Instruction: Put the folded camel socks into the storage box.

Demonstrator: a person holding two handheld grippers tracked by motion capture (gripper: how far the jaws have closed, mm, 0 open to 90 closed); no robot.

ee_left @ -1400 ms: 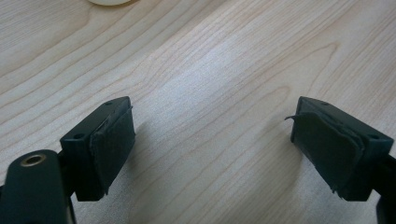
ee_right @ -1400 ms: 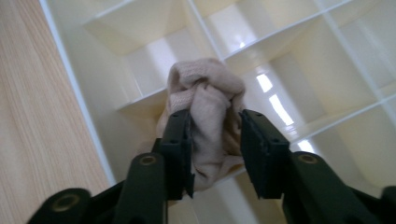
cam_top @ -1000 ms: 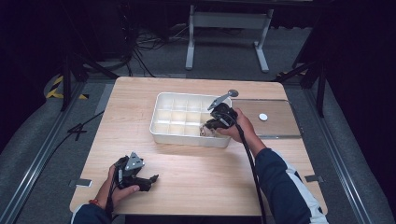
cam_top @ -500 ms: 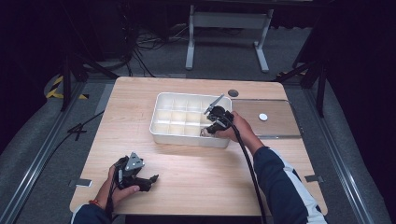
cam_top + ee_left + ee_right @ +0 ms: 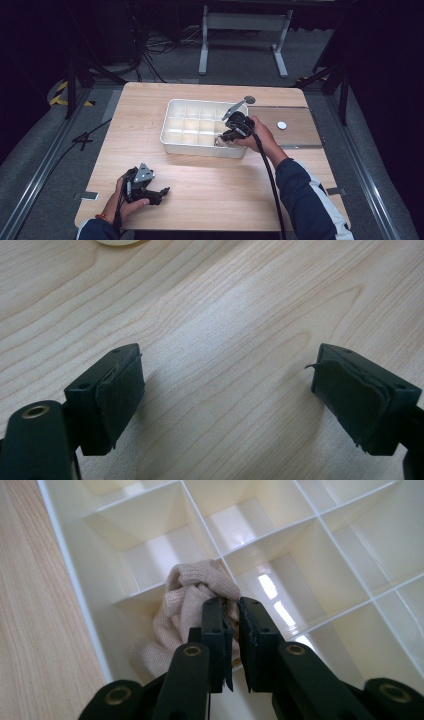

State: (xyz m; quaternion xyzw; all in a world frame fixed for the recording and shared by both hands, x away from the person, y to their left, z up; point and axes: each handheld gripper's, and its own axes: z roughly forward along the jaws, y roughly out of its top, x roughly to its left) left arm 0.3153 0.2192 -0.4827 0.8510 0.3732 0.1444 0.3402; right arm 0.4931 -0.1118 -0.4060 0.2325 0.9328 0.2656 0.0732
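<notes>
1. Dipping lower since the earlier frame, the right gripper (image 5: pixel 226 138) pinches a beige sock (image 5: pixel 192 602), jaws just reopening slightly.
2. Near left, the left gripper (image 5: pixel 159 192) rests gaping, empty.
3. Farther off, the sock sits in the white tray's (image 5: pixel 192 148) near-right compartment (placing step); next, release and lift clear.

White round disc (image 5: pixel 282 125) on a clear sheet (image 5: pixel 300 134), wooden table (image 5: pixel 210 185)
</notes>
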